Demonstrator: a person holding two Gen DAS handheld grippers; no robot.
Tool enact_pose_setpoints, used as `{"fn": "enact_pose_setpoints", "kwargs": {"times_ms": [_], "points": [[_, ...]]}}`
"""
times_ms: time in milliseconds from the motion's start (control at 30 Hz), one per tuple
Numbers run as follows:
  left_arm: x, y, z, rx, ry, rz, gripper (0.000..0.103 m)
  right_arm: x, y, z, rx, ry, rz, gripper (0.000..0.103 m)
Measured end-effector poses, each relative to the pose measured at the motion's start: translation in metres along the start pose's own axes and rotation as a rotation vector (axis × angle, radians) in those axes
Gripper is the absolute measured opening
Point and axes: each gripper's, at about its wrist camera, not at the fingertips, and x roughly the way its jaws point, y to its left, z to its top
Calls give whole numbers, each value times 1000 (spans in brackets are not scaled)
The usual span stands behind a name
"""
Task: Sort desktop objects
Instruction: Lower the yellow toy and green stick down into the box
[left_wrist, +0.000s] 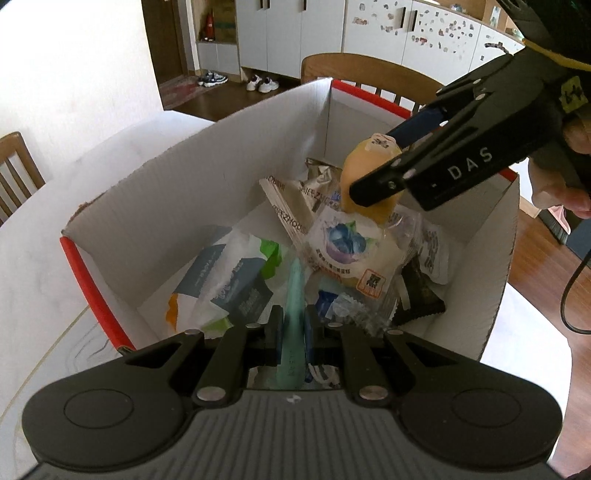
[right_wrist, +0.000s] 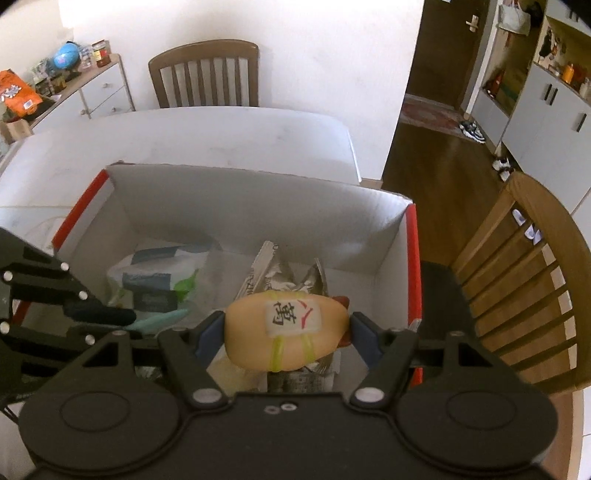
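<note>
A white cardboard box (left_wrist: 207, 158) with red edges stands on the white table and holds several snack packets and a tissue pack (left_wrist: 229, 284). My left gripper (left_wrist: 293, 332) is shut on a thin teal stick-like item (left_wrist: 293, 314) and holds it over the near side of the box. My right gripper (right_wrist: 286, 332) is shut on a yellow squishy toy (right_wrist: 286, 332) with a white label, held above the box's contents. The right gripper (left_wrist: 373, 166) and the toy (left_wrist: 354, 166) also show in the left wrist view. The left gripper (right_wrist: 110, 315) shows at the left of the right wrist view.
Wooden chairs (right_wrist: 524, 280) stand at the table's right side, far end (right_wrist: 207, 74) and left (left_wrist: 14, 173). The white table (right_wrist: 207, 136) stretches beyond the box (right_wrist: 240, 195). Cabinets and shoes are on the floor behind.
</note>
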Motion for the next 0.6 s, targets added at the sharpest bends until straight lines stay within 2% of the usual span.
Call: {"fn": "enact_pose_setpoints", "kwargs": {"times_ms": [433, 600], "points": [[6, 7, 1, -33, 30, -21, 10, 6, -3, -2, 16, 4, 4, 75], [4, 7, 1, -35, 34, 9, 11, 5, -3, -2, 18, 2, 1, 76]]}}
